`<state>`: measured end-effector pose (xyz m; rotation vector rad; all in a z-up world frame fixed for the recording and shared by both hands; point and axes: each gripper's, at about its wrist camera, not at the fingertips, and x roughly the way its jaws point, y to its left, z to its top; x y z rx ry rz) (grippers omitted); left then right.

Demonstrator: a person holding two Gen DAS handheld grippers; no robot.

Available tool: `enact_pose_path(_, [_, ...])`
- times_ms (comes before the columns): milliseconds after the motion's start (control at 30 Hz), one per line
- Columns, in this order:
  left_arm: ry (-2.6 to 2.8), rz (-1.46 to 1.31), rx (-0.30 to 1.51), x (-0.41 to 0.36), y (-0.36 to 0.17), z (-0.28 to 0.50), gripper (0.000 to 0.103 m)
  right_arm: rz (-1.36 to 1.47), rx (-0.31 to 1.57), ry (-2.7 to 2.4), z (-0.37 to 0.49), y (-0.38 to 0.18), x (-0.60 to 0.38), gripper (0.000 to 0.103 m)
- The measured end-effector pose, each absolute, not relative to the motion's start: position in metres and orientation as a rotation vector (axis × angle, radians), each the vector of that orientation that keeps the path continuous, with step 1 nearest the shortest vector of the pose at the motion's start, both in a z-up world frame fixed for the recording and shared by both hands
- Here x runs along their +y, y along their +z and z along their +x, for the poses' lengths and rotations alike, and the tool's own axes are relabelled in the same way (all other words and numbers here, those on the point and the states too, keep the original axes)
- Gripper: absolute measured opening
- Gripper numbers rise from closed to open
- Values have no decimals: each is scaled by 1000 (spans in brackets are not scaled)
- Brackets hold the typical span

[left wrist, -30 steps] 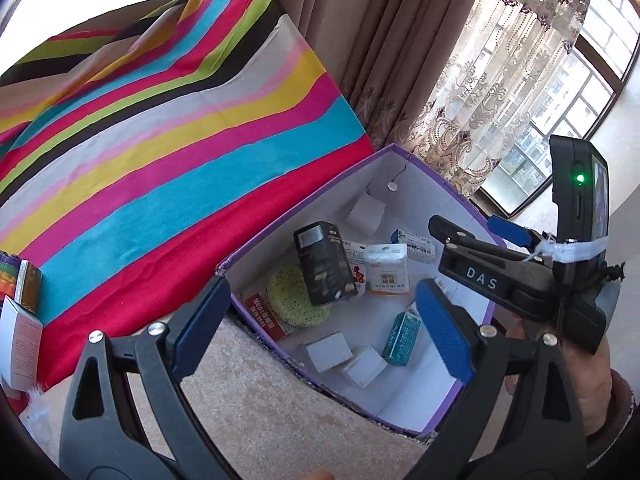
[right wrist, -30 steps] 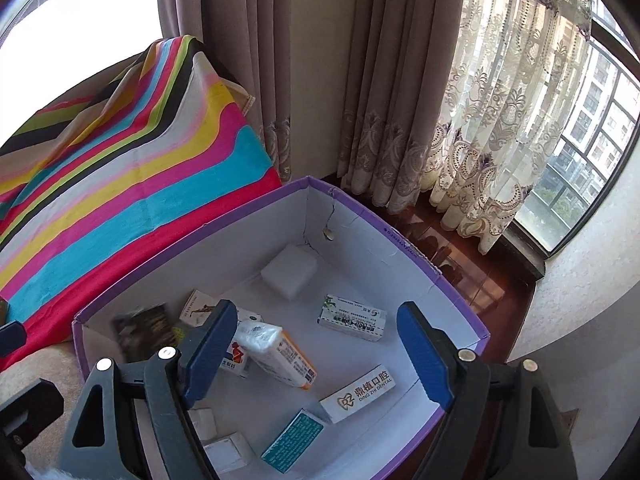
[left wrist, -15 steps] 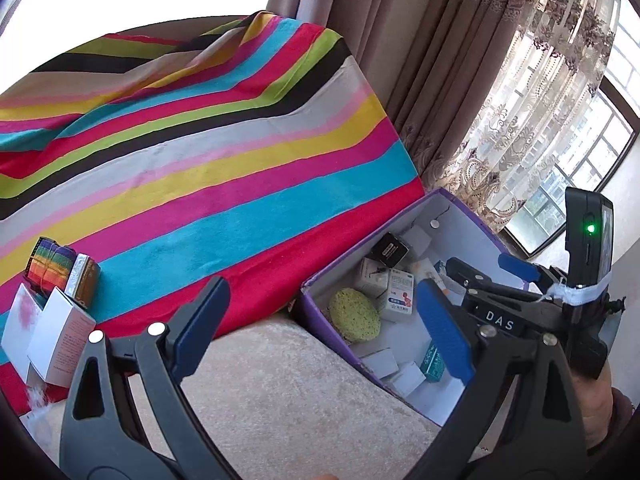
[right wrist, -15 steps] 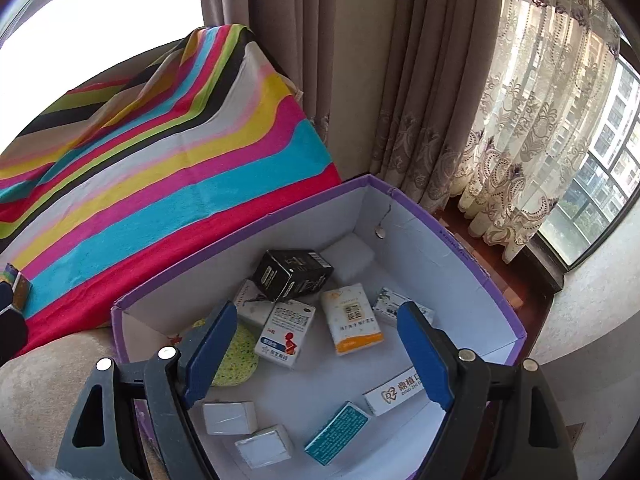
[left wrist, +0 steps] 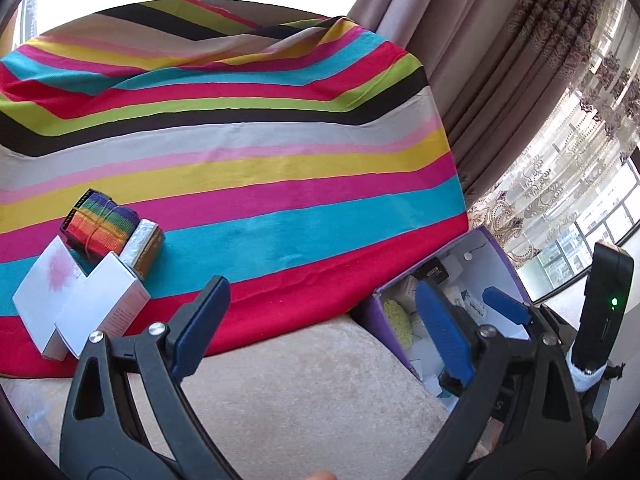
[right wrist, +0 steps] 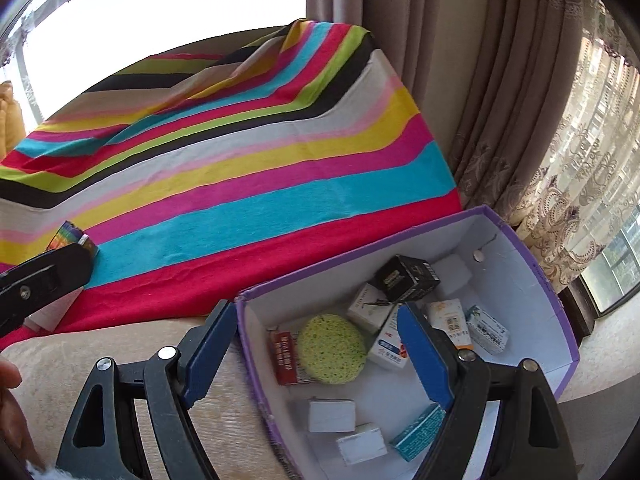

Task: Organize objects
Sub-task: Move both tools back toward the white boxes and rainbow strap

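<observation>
1. Curtained window corner; striped cloth [left wrist: 248,184] covered the raised surface, beige cushion below.
2. Purple box [right wrist: 532,264] beside the cloth's edge already held many small packs and a sponge [right wrist: 332,348].
3. Left to sort: two white boxes [left wrist: 80,308], rainbow roll [left wrist: 100,228], foil pack, near the cloth's left end.
4. Left tool [left wrist: 320,328] gaped, empty; right tool [right wrist: 316,352] likewise, over the box.
5. Cloth middle lay bare; the box wall was the edge to clear.

We get harsh daylight blowing out the window [right wrist: 160,8] up top; fisheye edges bend and go dark.
</observation>
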<state>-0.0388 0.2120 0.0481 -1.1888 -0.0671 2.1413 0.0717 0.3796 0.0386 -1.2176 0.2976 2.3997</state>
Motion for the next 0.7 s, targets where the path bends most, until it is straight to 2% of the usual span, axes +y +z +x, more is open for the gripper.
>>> enact_pose_path(467, [2335, -1288, -276, 126, 38, -66, 95, -1392, 171, 2597, 28, 35, 305, 85])
enact_pose_path(700, [2429, -1350, -341, 68, 29, -72, 95, -1483, 11, 2727, 7, 35, 253, 87])
